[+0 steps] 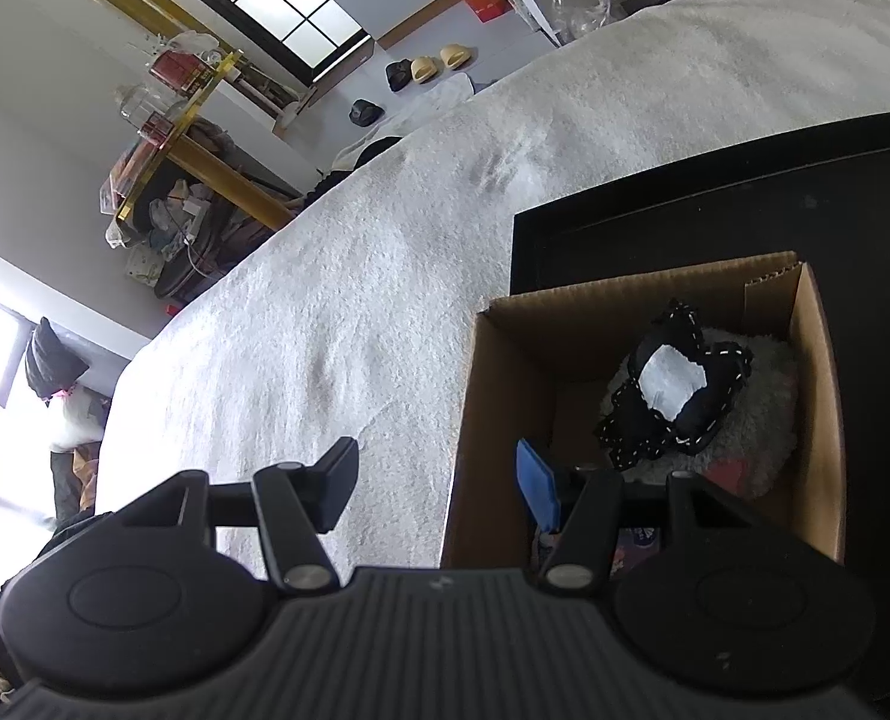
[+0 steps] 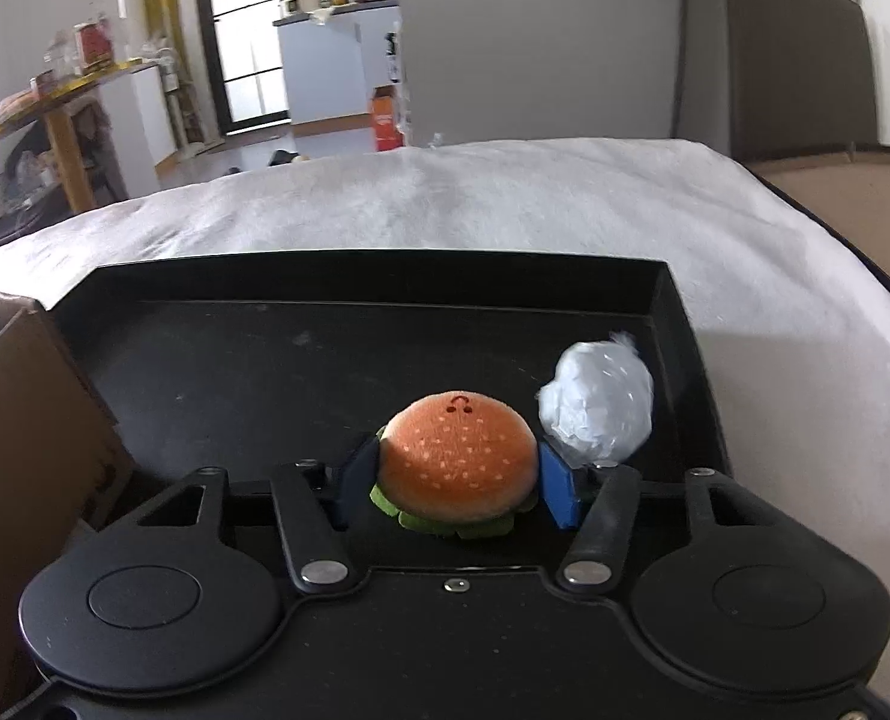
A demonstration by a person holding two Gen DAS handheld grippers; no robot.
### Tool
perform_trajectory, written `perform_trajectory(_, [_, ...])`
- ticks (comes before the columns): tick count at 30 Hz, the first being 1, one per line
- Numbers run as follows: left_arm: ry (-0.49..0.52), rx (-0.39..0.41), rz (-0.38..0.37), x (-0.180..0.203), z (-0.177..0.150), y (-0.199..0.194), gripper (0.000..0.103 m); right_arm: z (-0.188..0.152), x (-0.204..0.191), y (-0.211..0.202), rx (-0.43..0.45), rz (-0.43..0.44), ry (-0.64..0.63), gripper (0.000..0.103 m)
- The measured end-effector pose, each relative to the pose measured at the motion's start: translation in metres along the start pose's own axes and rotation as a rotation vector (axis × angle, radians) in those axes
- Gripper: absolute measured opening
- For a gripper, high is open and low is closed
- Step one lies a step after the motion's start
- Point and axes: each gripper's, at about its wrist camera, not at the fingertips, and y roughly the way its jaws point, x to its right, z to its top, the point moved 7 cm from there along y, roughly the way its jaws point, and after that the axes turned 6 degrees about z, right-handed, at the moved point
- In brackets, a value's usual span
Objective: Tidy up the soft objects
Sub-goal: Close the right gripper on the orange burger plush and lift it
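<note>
In the left wrist view a cardboard box (image 1: pixel 505 396) stands on the white bed and holds a black stitched pouch (image 1: pixel 679 396) on a fluffy white soft toy (image 1: pixel 757 420). My left gripper (image 1: pixel 438 480) is open and empty, straddling the box's near left wall, its blue-padded finger (image 1: pixel 538 489) inside the box. In the right wrist view my right gripper (image 2: pixel 460 480) is shut on a plush hamburger (image 2: pixel 460 465) over a black tray (image 2: pixel 252 372). A pale blue wrapped bundle (image 2: pixel 598 405) lies in the tray just right of the burger.
The white fuzzy blanket (image 1: pixel 336 300) covers the bed. The black tray (image 1: pixel 715 210) lies beside the box. The cardboard box's wall (image 2: pixel 18 450) is at the left of the right wrist view. A cluttered table (image 1: pixel 192 138) and slippers (image 1: pixel 438 60) are on the floor beyond.
</note>
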Motion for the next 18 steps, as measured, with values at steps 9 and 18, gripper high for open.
perform_trajectory(9, [-0.01, 0.002, -0.022, -0.003, -0.004, -0.002, 0.057, -0.006, -0.003, -0.011, -0.014, 0.025, 0.029, 0.047])
perform_trajectory(18, [-0.033, 0.004, -0.066, -0.011, -0.016, -0.011, 0.057, -0.005, -0.009, -0.034, -0.022, 0.026, 0.038, 0.047])
